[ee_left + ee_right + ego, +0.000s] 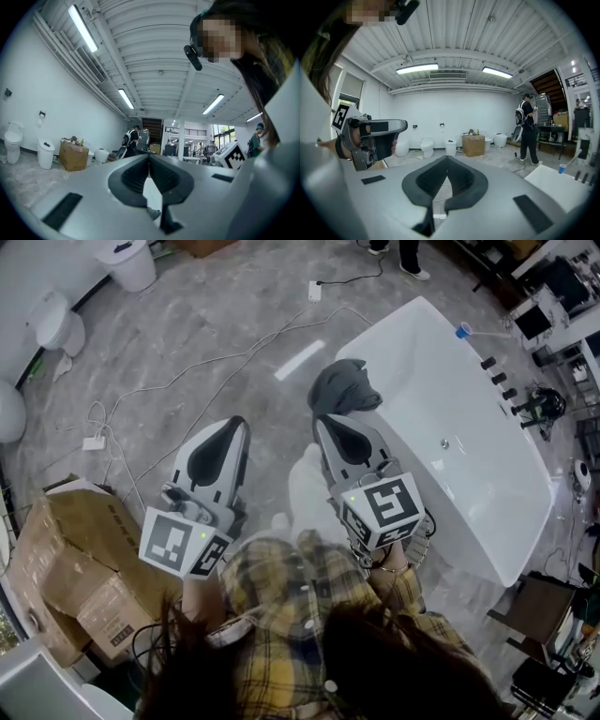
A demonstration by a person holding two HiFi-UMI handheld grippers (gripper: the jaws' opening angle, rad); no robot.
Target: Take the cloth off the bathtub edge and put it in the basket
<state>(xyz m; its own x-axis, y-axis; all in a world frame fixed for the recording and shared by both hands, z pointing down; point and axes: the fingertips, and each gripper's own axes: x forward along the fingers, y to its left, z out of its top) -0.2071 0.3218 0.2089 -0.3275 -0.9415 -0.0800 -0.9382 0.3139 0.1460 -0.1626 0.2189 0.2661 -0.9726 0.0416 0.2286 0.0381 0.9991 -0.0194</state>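
A dark grey cloth (344,390) lies bunched on the near left corner of the white bathtub (469,456). My right gripper (322,419) is shut and holds nothing; its tip is just short of the cloth, apart from it. My left gripper (236,422) is also shut and holds nothing, side by side with the right one over the floor, left of the tub. In the left gripper view the gripper (149,157) has its jaws together, and so does the gripper (447,159) in the right gripper view. A wire rim (424,532), perhaps the basket, shows partly below the right gripper's cube.
Cardboard boxes (66,568) stand at the lower left. Cables and a power strip (94,442) trail over the marbled floor. A toilet (58,322) and a white bin (131,263) stand far left. A person (528,127) stands beyond the tub.
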